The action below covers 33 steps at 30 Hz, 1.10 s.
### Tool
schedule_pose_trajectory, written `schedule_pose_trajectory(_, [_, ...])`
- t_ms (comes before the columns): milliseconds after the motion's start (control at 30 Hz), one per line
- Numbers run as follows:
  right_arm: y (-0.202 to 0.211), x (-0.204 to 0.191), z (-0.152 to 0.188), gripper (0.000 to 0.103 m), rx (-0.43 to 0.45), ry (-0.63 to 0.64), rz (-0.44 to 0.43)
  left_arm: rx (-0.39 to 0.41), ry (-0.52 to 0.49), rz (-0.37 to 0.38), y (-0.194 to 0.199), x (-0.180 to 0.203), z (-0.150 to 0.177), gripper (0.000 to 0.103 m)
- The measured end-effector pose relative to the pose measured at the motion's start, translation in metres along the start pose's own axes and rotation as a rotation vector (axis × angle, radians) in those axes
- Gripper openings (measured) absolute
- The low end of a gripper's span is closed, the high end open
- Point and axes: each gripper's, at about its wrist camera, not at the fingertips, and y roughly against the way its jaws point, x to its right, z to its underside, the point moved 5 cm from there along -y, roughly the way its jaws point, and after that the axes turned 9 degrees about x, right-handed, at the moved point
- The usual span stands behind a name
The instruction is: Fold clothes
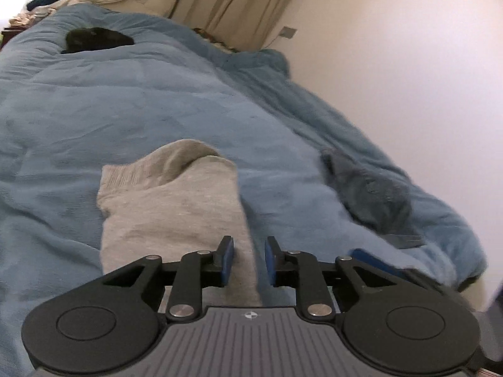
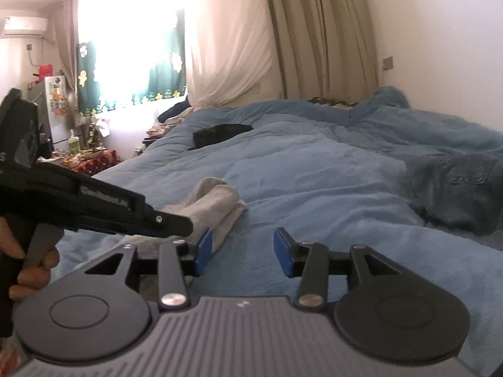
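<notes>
Just ahead, grey sock (image 1: 169,207) beneath parted left fingers (image 1: 227,260), untouched

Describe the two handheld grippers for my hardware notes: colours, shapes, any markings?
Both match. The right gripper and left gripper have blue fingertip pads on black linkage arms with silver pivot pins, two round black discs, and a grey ribbed body with a small white emblem. Side-on, the left gripper is black, pistol-shaped with a grey trigger and blurred white lettering.

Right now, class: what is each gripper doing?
Left gripper: open, empty, above the grey knitted sock.
Right gripper: open, empty, over the blue fleece blanket.
</notes>
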Motion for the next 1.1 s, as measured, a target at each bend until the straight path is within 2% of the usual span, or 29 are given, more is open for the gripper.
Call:
schedule_pose_trajectory(167, [-0.019, -0.003, -0.001, 0.049, -0.053, -0.156, -0.094, 0.045, 0.031, 0.032, 0.032, -0.005, -0.008, 0.026])
schedule_pose_trajectory(300, [-0.045, -0.010, -0.001, 0.048, -0.111, -0.244, -0.158, 0.056, 0.027, -0.027, 0.051, -0.023, -0.008, 0.029])
schedule_pose_trajectory(467, [-0.079, -0.013, 0.005, 0.048, -0.197, -0.315, -0.144, 0.030, 0.091, -0.080, 0.063, -0.052, 0.008, 0.029])
schedule_pose_trajectory(533, [-0.092, -0.012, 0.007, 0.032, -0.219, -0.339, -0.134, 0.040, 0.110, -0.076, 0.065, -0.054, 0.011, 0.029])
schedule_pose_trajectory(567, [-0.098, -0.011, 0.008, 0.012, -0.230, -0.350, -0.129, 0.046, 0.111, -0.065, 0.066, -0.053, 0.012, 0.029])
schedule_pose_trajectory(633, [-0.106, -0.011, 0.006, 0.010, -0.231, -0.350, -0.123, 0.055, 0.088, -0.046, 0.065, -0.048, 0.014, 0.029])
schedule_pose_trajectory(800, [-0.098, -0.019, -0.013, 0.009, -0.142, -0.247, -0.128, 0.065, 0.039, -0.020, 0.055, -0.032, 0.016, 0.029])
schedule_pose_trajectory(867, [-0.098, -0.013, -0.008, 0.009, -0.157, -0.260, -0.101, 0.051, 0.030, -0.022, 0.047, -0.030, 0.020, 0.029])
schedule_pose_trajectory(933, [-0.103, -0.004, 0.009, 0.010, -0.210, -0.304, -0.084, 0.033, 0.016, -0.035, 0.041, -0.032, 0.026, 0.029])
schedule_pose_trajectory(1000, [-0.107, 0.005, 0.026, 0.015, -0.253, -0.369, -0.090, 0.021, -0.016, -0.054, 0.036, -0.032, 0.030, 0.029])
schedule_pose_trajectory(1067, [-0.104, 0.010, 0.028, 0.026, -0.243, -0.389, -0.092, 0.019, -0.044, -0.063, 0.036, -0.033, 0.033, 0.030])
schedule_pose_trajectory(1100, [-0.102, 0.013, 0.027, 0.026, -0.232, -0.394, -0.092, 0.019, -0.053, -0.065, 0.037, -0.033, 0.034, 0.030])
